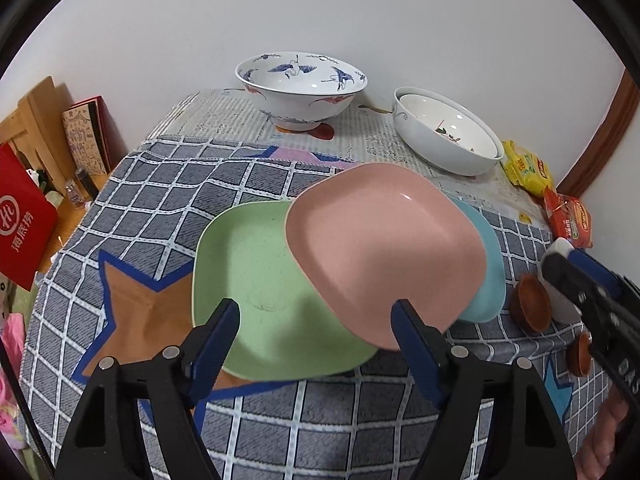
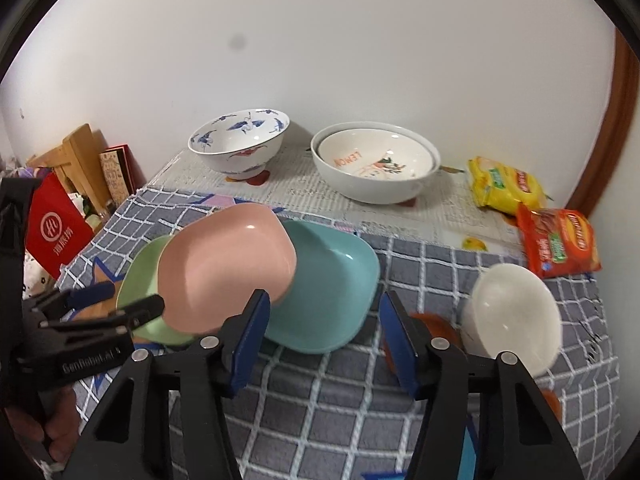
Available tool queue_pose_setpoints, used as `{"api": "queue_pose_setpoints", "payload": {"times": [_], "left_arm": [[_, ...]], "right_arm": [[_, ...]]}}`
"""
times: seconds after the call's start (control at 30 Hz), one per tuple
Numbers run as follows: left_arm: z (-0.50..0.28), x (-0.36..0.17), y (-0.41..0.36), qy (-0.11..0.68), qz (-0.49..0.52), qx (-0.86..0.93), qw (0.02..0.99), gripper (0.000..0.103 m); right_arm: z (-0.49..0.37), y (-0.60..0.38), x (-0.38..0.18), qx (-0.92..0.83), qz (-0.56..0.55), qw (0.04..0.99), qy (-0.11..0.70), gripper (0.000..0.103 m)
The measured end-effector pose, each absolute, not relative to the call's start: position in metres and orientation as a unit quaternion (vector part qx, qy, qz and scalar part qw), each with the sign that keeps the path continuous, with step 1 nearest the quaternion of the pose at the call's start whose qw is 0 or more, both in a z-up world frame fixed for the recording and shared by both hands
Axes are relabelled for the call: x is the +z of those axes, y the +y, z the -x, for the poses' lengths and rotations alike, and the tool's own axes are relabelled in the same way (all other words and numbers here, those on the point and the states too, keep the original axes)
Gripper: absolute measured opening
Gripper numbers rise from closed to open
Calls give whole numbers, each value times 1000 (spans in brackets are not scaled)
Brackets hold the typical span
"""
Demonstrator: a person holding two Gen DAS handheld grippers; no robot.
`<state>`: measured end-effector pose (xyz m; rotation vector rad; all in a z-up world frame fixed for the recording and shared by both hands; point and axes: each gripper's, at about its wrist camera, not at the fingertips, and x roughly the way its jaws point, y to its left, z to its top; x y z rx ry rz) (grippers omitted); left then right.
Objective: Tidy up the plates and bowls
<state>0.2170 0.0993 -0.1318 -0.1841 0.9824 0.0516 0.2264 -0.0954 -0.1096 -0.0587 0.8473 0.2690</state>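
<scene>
A pink square plate (image 1: 384, 252) lies tilted across a green plate (image 1: 256, 280) and a teal plate (image 1: 486, 280) on the checked cloth; it also shows in the right wrist view (image 2: 224, 268). My left gripper (image 1: 316, 324) is open, its fingers at the near edges of the green and pink plates. My right gripper (image 2: 324, 320) is open in front of the teal plate (image 2: 328, 296). A blue-patterned bowl (image 1: 300, 88) and nested white bowls (image 1: 448, 136) stand at the back. A small white bowl (image 2: 516, 316) sits on the right.
Small brown saucers (image 1: 530, 302) lie by the white bowl. Yellow (image 2: 504, 186) and orange (image 2: 560, 242) snack packets lie at the back right. A red box (image 1: 24, 220) and wooden items stand off the table's left edge. A wall is behind.
</scene>
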Motion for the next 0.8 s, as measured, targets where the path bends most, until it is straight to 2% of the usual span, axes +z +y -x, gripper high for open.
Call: {"api": "queue_pose_setpoints", "payload": {"times": [0.07, 0.33, 0.47, 0.53, 0.6, 0.7, 0.8], "left_arm": [[-221, -136, 100, 474, 93, 25, 875, 76], [-238, -147, 106, 476, 109, 22, 872, 74], [-247, -155, 107, 483, 109, 22, 868, 63], [-251, -159, 106, 487, 111, 20, 866, 60], [-254, -161, 105, 488, 110, 18, 866, 58], [-258, -164, 102, 490, 111, 14, 864, 44], [-261, -167, 101, 494, 110, 12, 863, 32]], "right_arm": [[-237, -89, -113, 136, 26, 902, 408, 43], [-279, -62, -129, 160, 45, 895, 414, 42], [-295, -53, -141, 173, 42, 888, 425, 42], [-301, -49, -148, 176, 45, 885, 430, 39], [-307, -47, -156, 177, 50, 880, 439, 31], [-311, -51, -165, 182, 39, 871, 454, 16], [-308, -54, -167, 188, 35, 868, 458, 12]]}}
